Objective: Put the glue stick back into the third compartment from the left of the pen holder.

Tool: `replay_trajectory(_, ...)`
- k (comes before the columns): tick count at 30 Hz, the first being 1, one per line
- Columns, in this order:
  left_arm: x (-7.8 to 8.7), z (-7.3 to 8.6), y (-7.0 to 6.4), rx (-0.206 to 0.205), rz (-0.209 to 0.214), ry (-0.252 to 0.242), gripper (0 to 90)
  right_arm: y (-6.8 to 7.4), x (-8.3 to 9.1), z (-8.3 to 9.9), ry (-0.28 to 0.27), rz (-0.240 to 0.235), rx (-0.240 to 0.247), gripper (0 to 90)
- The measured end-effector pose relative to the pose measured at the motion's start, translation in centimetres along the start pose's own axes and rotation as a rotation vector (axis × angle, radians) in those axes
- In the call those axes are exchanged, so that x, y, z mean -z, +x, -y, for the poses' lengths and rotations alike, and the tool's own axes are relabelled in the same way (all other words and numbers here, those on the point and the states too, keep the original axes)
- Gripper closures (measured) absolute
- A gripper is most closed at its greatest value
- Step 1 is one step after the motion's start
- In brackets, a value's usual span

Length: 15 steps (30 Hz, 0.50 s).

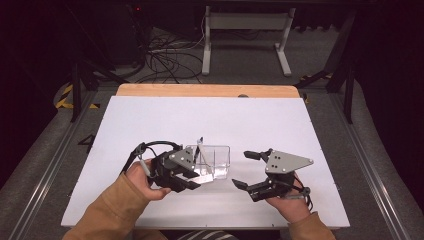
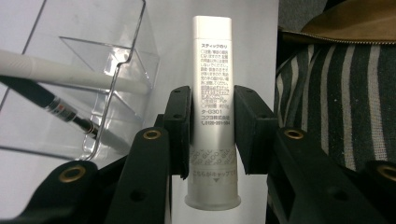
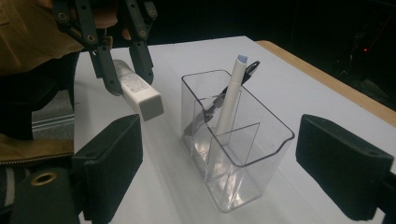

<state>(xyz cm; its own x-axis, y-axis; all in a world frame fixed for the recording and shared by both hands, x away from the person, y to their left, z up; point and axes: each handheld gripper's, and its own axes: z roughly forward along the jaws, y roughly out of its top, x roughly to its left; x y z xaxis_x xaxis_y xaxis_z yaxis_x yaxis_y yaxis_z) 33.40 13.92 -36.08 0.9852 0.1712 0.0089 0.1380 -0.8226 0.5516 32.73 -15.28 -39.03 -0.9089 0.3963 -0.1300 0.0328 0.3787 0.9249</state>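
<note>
wide white bench (image 1: 210, 120) carrying everything, wooden edge at the far side. on it, near the front, a clear plastic pen holder with inner dividers (image 3: 243, 140), standing upright; also seen in the high view (image 1: 215, 161) just right of the left gripper. leaning inside one compartment, a white pen with a pale blue tip (image 3: 231, 95) and a black pen with a silver tip (image 3: 219, 100), both tilted, tops above the rim.

left gripper (image 2: 212, 130) clamped on a white cylindrical glue stick with printed japanese text (image 2: 212, 93). jaws closed against the tube's two sides, pressing about mid-length; one flat end reaching past the jaw tips, the wider flared end sitting back between the jaws toward the camera. from the right gripper view, the same glue stick (image 3: 140, 95) held off the bench surface, tilted, just left of the holder and apart from it.

right gripper (image 1: 246, 170) held wide open, nothing between its jaws, to the right of the holder and not touching it.
</note>
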Motion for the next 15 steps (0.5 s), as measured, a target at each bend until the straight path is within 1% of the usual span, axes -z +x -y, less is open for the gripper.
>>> replay_trajectory(6,-0.5,-0.9,-0.2,-0.041,0.016,0.008,69.2,0.3,-0.4,-0.1,0.022,-0.037,0.020,18.2)
replay_trajectory(9,-0.8,-1.3,-0.3,-0.069,0.028,0.017,69.2,0.6,-0.7,-0.3,0.039,-0.052,0.033,18.7)
replay_trajectory(15,-1.3,-1.9,-0.4,-0.089,0.041,0.039,69.2,1.1,-1.7,-0.8,0.089,-0.115,0.066,22.4)
